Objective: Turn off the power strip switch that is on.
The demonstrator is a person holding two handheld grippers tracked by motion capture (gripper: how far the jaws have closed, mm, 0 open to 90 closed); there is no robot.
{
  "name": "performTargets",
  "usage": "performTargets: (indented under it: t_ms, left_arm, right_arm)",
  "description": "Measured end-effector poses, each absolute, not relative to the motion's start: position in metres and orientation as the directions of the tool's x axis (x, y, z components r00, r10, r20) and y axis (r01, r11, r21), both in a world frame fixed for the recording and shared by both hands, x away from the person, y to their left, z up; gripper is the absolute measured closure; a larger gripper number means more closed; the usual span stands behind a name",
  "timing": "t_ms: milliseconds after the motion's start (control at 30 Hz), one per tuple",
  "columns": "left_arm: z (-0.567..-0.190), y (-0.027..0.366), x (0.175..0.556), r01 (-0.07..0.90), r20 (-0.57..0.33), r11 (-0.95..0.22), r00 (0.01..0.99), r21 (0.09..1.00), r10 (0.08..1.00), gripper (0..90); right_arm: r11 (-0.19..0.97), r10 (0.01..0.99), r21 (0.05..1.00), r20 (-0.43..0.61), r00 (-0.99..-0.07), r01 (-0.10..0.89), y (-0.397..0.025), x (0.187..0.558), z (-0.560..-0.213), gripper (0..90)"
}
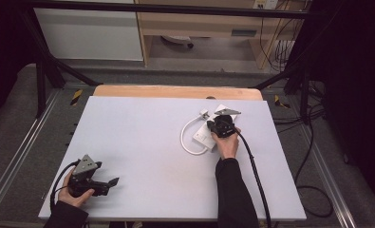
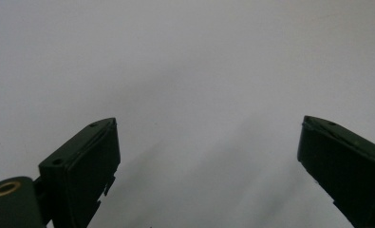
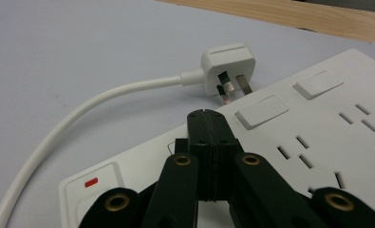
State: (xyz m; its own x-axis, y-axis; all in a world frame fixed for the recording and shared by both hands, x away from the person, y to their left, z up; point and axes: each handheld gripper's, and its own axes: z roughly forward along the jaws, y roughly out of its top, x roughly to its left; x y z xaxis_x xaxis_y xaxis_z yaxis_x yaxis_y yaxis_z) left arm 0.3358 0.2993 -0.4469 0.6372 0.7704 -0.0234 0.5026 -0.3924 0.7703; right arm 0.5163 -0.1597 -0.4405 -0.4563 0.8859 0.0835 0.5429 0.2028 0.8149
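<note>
Table (image 1: 142,142) white, wood-edged; grey floor (image 1: 14,123).

You're at a lab-style recording rig: white tabletop (image 1: 142,142) on a wooden bench (image 1: 175,91), boxed in by a black metal frame (image 1: 42,71), grey carpet (image 1: 14,123), loose cables (image 1: 313,156) by the right edge, office cabinet (image 1: 199,23) behind.
</note>
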Motion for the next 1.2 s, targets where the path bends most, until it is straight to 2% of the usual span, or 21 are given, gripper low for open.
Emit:
performTargets:
  t_ms: [533, 1200]
  left_arm:
    - [-0.4467, 0.2987, 0.3355, 0.501, -0.020, -0.395, 0.638, 0.770, 0.769, 6.6]
    - [-0.4464, 0.2988, 0.3352, 0.499, -0.018, -0.395, 0.638, 0.771, 0.770, 6.6]
  right_arm:
    - [0.249, 0.890, 0.815, 0.021, -0.456, 0.523, -0.1572, 0.5171, -0.4394, 90.0]
    - [0.262, 0.890, 0.827, -0.008, -0.455, 0.498, -0.1523, 0.5180, -0.4412, 90.0]
